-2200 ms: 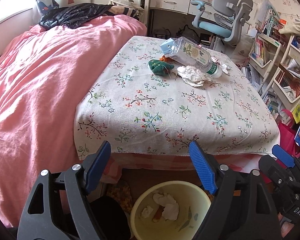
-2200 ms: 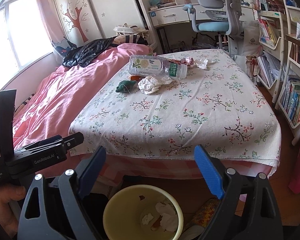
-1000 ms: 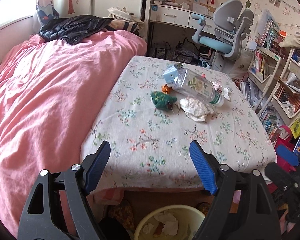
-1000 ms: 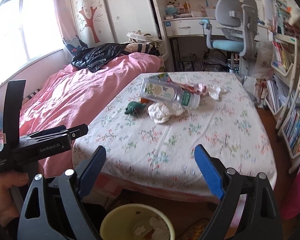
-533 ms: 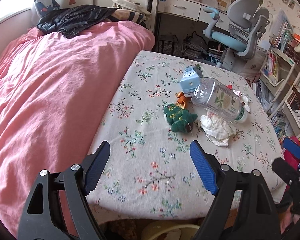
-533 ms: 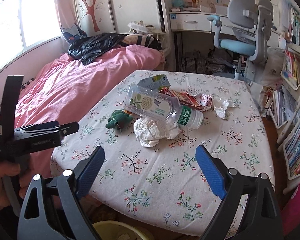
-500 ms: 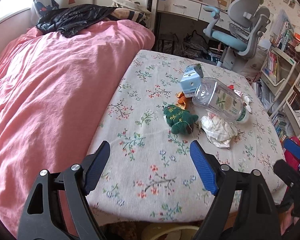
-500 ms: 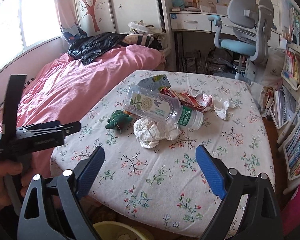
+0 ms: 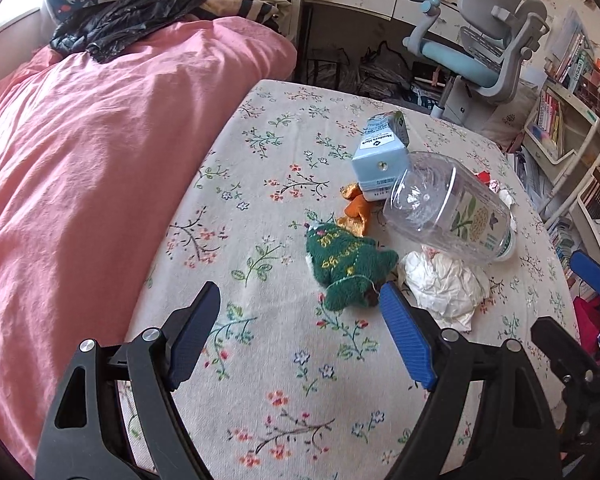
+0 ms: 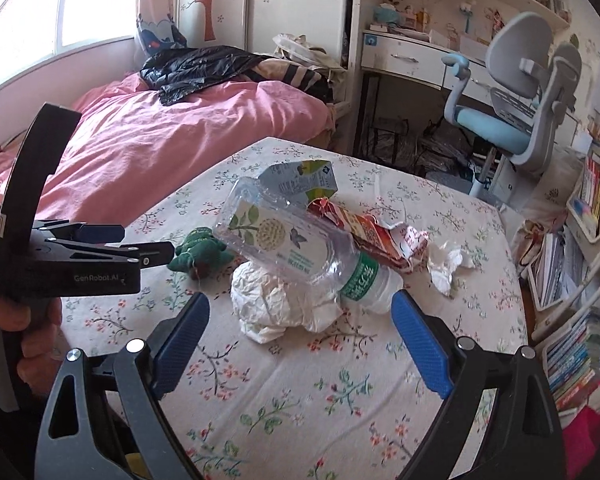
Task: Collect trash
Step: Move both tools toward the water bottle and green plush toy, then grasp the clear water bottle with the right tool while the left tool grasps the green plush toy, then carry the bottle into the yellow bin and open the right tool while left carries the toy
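Clear plastic, that's what I see first: an empty bottle [image 10: 300,248] with a green label by its cap lies on its side on the floral tablecloth [image 9: 284,380], propped on a crumpled white paper wad [image 10: 276,304]. Behind the bottle sits a pale blue carton [image 9: 380,156], touching its base; I can't see inside it. On the bottle's far side lies a torn red wrapper [image 10: 380,236], and beyond that a smaller white tissue [image 10: 448,264]. Beside the bottle's base are orange peel scraps [image 9: 354,210] and a green knitted toy [image 9: 348,268]. My left gripper [image 9: 300,332] hangs just short of the toy, fingers spread wide with nothing between them. My right gripper [image 10: 300,336] faces the paper wad below the bottle, fingers also wide and empty. Left of the bottle spreads a pink bedcover [image 9: 92,152]
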`<act>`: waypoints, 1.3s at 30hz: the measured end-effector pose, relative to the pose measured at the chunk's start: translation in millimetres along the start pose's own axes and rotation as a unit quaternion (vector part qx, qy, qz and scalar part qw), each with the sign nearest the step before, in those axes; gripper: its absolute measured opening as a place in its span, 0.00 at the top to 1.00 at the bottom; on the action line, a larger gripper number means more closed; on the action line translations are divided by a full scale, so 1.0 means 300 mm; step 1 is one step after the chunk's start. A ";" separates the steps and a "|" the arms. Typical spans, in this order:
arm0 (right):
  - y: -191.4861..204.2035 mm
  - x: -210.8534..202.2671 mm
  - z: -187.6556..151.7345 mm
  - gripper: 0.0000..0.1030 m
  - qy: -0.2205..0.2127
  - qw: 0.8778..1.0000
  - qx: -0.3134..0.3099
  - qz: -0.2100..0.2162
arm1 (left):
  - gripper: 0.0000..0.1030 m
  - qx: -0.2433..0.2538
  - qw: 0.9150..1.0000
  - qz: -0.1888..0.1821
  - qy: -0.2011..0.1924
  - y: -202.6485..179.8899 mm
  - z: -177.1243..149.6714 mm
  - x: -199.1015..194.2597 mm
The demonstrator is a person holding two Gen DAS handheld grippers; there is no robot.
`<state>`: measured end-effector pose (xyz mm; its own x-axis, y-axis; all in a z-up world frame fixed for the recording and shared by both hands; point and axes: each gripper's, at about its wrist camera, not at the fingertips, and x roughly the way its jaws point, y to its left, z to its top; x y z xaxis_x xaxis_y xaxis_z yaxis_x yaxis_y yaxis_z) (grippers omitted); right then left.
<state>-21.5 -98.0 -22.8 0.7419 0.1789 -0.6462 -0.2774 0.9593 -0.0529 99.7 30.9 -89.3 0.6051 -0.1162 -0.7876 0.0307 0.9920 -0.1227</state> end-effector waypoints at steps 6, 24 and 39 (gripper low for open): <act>0.048 0.077 0.047 0.14 -0.005 0.998 -0.057 -0.008 | 0.24 -0.024 1.000 -0.011 0.009 0.034 0.041 0.027; 0.087 0.169 0.072 0.36 -0.011 0.981 -0.189 -0.033 | 0.24 -0.031 0.998 -0.031 0.041 0.017 0.071 0.124; -0.221 0.002 0.034 0.42 0.059 0.983 0.139 0.107 | 0.66 0.006 0.996 -0.076 0.037 -0.035 0.052 0.114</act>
<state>3.4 -159.3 -11.9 0.6044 0.3729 -0.7040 -0.2304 0.9277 0.2936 132.3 17.4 -105.5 0.5331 -0.2686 -0.8023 0.1279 0.9630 -0.2374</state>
